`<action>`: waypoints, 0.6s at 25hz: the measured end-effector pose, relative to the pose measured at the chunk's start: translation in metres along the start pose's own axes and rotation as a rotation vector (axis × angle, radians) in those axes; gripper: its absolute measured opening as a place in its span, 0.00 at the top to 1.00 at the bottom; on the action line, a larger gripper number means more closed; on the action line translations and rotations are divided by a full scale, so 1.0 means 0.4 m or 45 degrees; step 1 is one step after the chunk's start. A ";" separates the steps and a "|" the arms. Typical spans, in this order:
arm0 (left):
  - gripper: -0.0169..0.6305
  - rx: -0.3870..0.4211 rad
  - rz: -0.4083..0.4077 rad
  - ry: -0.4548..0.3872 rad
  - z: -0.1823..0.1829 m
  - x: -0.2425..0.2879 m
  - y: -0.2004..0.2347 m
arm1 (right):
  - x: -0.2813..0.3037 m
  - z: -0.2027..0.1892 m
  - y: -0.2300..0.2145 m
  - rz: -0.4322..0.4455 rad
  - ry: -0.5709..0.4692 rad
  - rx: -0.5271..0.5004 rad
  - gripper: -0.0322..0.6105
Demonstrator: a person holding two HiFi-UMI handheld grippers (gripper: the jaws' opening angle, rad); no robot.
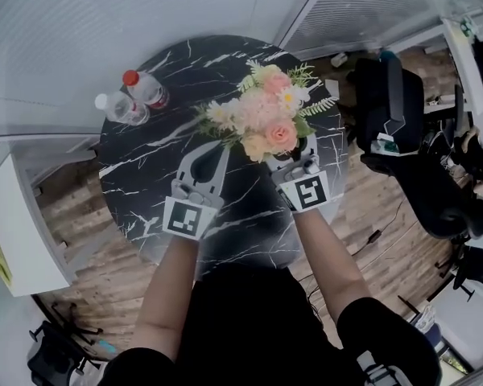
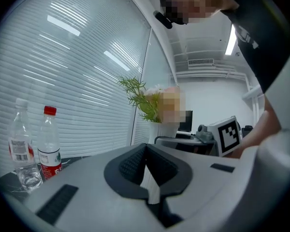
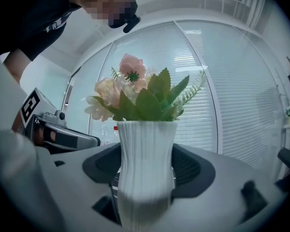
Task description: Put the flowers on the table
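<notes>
A bouquet of pink, peach and white flowers [image 1: 266,119] with green sprigs stands in a white ribbed vase [image 3: 145,163]. My right gripper [image 1: 294,161] is shut on the vase, whose body fills the space between the jaws in the right gripper view. The bouquet hangs over the right part of the round black marble table [image 1: 161,175]; I cannot tell whether the vase base touches it. My left gripper [image 1: 217,147] is shut and empty, just left of the bouquet, its pads [image 2: 135,163] pressed together. From the left gripper view the flowers [image 2: 145,100] are to the front right.
Two plastic water bottles, one red-capped [image 1: 147,91] and one clear-capped [image 1: 122,108], stand at the table's left rear, by the blinds. A black office chair [image 1: 394,111] is to the right of the table. A white cabinet [image 1: 16,232] is at left on the wood floor.
</notes>
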State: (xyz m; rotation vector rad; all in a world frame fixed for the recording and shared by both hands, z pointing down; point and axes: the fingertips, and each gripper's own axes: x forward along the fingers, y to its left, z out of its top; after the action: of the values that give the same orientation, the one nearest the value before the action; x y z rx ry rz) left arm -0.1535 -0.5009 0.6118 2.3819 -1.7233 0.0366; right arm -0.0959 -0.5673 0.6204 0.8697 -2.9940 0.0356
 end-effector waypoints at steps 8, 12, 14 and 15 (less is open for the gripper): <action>0.95 -0.002 -0.002 0.027 -0.018 -0.001 -0.021 | 0.001 -0.017 0.006 0.049 0.005 0.044 0.44; 0.95 0.007 -0.004 0.052 -0.014 -0.008 -0.037 | -0.023 -0.021 0.002 0.061 0.055 0.074 0.44; 0.95 0.011 -0.008 0.060 -0.010 -0.014 -0.045 | -0.040 -0.016 -0.004 0.055 0.062 0.080 0.44; 0.95 0.012 -0.011 0.062 -0.007 -0.017 -0.050 | -0.048 -0.012 -0.006 0.052 0.064 0.081 0.44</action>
State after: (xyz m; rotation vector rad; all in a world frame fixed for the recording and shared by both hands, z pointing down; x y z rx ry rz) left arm -0.1367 -0.4880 0.6107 2.3747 -1.6952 0.1006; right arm -0.0783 -0.5589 0.6248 0.8003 -2.9785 0.1520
